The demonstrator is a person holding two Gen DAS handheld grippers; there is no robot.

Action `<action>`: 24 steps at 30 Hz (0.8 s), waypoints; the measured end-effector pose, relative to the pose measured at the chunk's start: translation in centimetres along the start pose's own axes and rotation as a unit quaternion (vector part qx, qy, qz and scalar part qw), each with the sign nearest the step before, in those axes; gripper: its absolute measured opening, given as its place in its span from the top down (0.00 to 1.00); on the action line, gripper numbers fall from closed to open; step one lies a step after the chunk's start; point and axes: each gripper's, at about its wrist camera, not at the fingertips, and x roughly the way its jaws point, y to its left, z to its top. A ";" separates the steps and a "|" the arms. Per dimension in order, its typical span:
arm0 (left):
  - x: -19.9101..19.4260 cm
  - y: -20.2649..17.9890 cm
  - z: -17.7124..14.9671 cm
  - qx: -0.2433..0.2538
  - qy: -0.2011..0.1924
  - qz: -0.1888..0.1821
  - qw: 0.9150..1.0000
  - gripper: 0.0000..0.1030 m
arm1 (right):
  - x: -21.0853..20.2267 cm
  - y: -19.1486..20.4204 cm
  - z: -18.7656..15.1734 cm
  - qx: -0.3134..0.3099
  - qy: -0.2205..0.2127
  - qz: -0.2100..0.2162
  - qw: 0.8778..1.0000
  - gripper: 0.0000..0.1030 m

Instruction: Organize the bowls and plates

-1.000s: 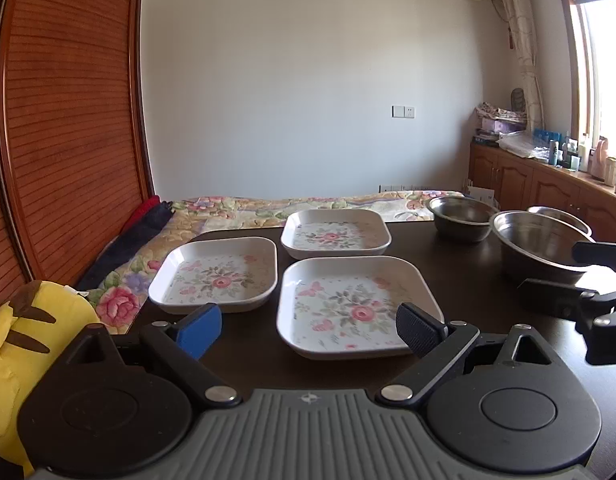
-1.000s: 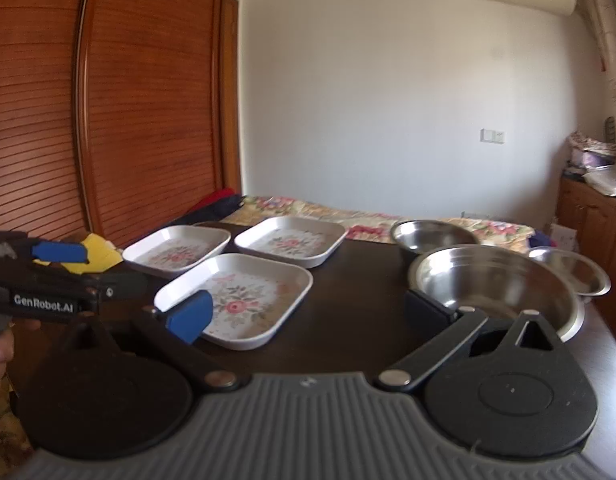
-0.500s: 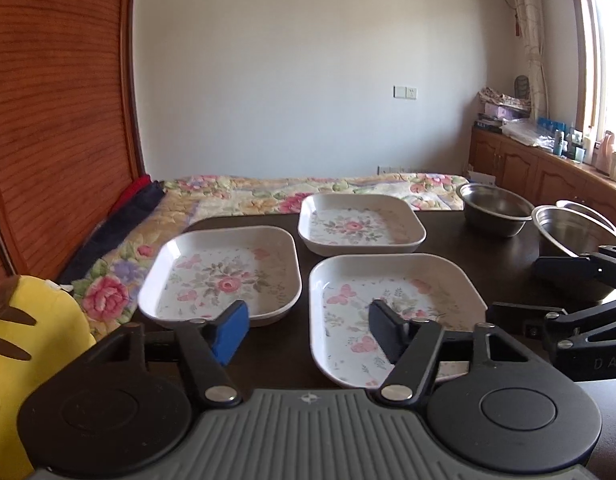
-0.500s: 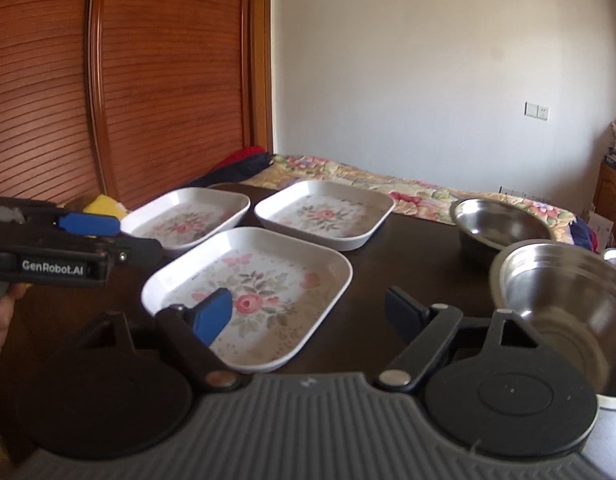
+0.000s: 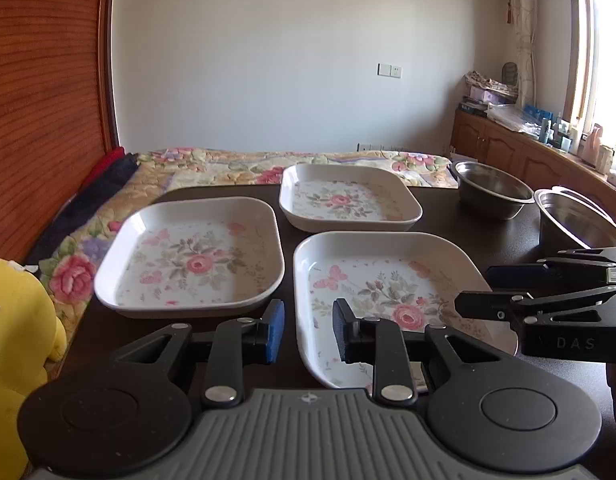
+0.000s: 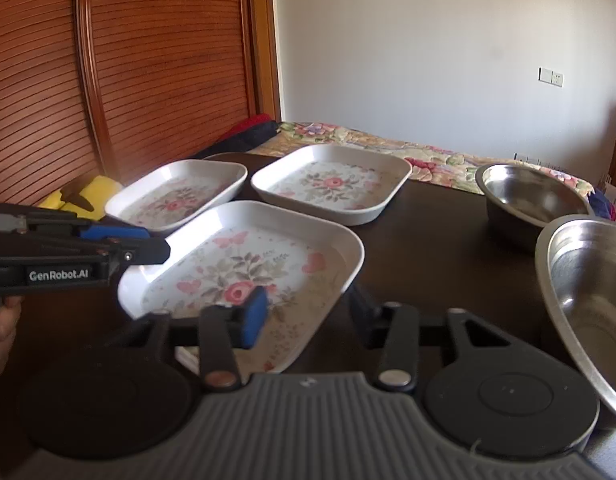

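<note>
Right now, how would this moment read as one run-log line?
left tool open, astride near plate rim | right tool open, same plate | other plates unstacked

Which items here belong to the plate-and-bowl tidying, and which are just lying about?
Job: three floral plates, nearest, left, far; steel bowls, small and large.
Lying about: yellow plush toy, floral bedspread, windowsill clutter.

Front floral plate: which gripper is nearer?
Too close to call. Left gripper straddles the front plate at its near-left rim; right gripper straddles its near-right rim. Both open.
</note>
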 end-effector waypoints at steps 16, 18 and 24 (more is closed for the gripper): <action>1.3 0.3 0.0 -0.005 0.020 -0.004 1.000 0.83 | 1.0 -0.5 0.0 0.006 0.020 -0.006 1.000 0.73; 1.4 0.3 0.0 -0.006 0.021 -0.004 1.000 0.84 | 1.1 -0.6 0.0 0.008 0.023 -0.006 1.000 0.77; 1.7 0.5 -0.3 -0.007 0.022 -0.004 1.000 0.85 | 1.1 -1.0 -0.2 0.017 0.023 0.004 1.000 0.81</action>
